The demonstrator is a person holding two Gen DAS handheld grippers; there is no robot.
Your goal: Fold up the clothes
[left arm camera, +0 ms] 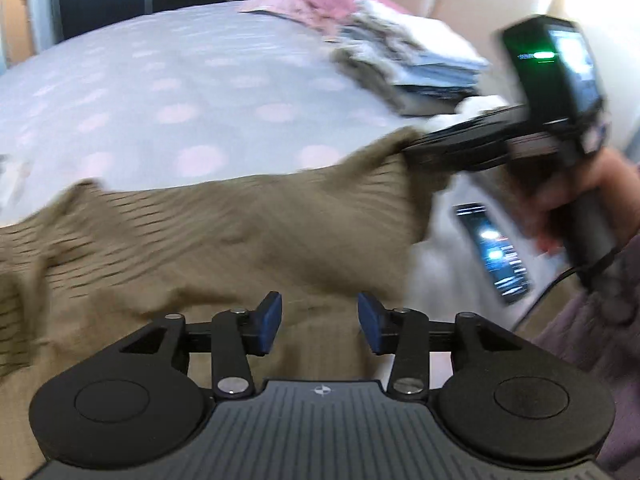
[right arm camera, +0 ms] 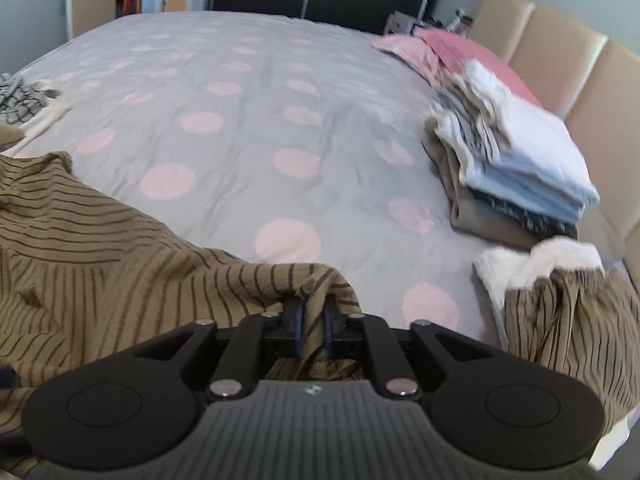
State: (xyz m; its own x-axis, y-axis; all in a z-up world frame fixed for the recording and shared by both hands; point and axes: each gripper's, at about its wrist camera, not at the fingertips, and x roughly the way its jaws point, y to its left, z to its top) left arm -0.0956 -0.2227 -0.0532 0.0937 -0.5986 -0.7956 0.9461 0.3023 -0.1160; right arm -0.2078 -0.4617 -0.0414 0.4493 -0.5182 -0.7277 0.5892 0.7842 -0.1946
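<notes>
A tan garment with thin dark stripes lies spread over the near part of the bed. My left gripper is open and empty, hovering just above the cloth. My right gripper is shut on a fold of the striped garment and holds its edge up off the bed. In the left wrist view the right gripper shows at the right, pinching the garment's far corner. Another bunch of striped tan cloth lies at the right.
The bed has a grey cover with pink dots. A stack of folded clothes sits at the right near the beige headboard. Pink pillows lie behind it. A phone lies lit on the bed. White cloth lies beside the stack.
</notes>
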